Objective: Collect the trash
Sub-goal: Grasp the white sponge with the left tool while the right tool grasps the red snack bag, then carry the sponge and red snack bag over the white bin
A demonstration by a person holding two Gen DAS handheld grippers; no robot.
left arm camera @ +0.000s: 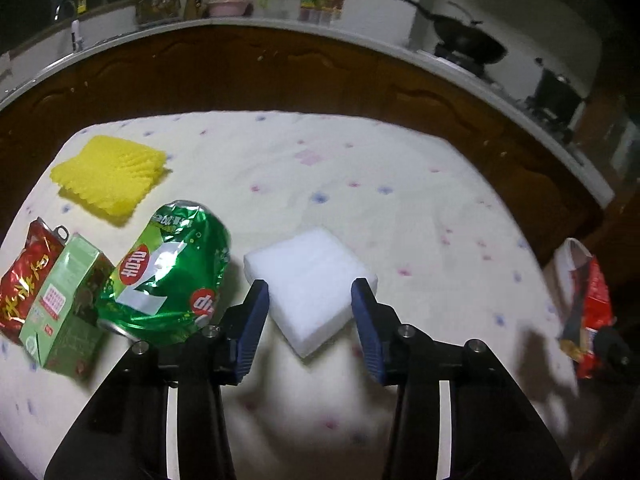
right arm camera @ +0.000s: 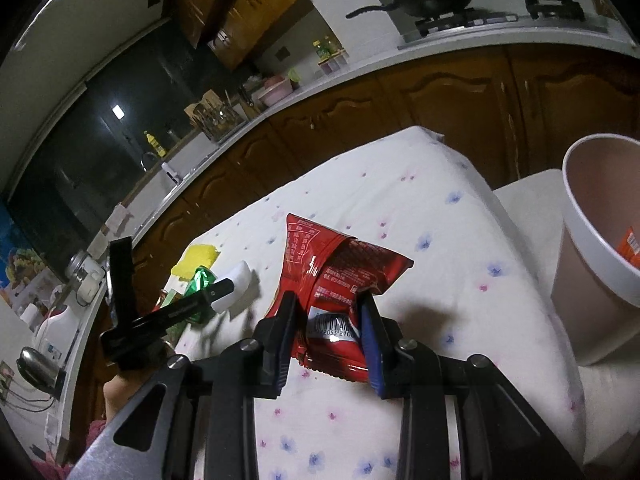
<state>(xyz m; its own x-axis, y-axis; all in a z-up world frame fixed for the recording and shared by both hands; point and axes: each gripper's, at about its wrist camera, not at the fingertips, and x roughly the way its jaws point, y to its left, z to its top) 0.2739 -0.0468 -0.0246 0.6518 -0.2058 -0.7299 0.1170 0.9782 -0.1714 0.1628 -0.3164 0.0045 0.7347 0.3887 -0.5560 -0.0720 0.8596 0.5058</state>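
My left gripper is open, its fingers on either side of a white foam block on the flowered tablecloth. Left of it lie a crushed green can, a green carton, a red packet and a yellow foam net. My right gripper is shut on a red snack wrapper and holds it above the cloth. A pink bin with a white rim stands to its right. The wrapper also shows in the left wrist view.
A wooden kitchen counter with bottles, a pink bowl and a black wok runs behind the table. The left gripper's body shows at the left of the right wrist view. The table's right edge lies beside the bin.
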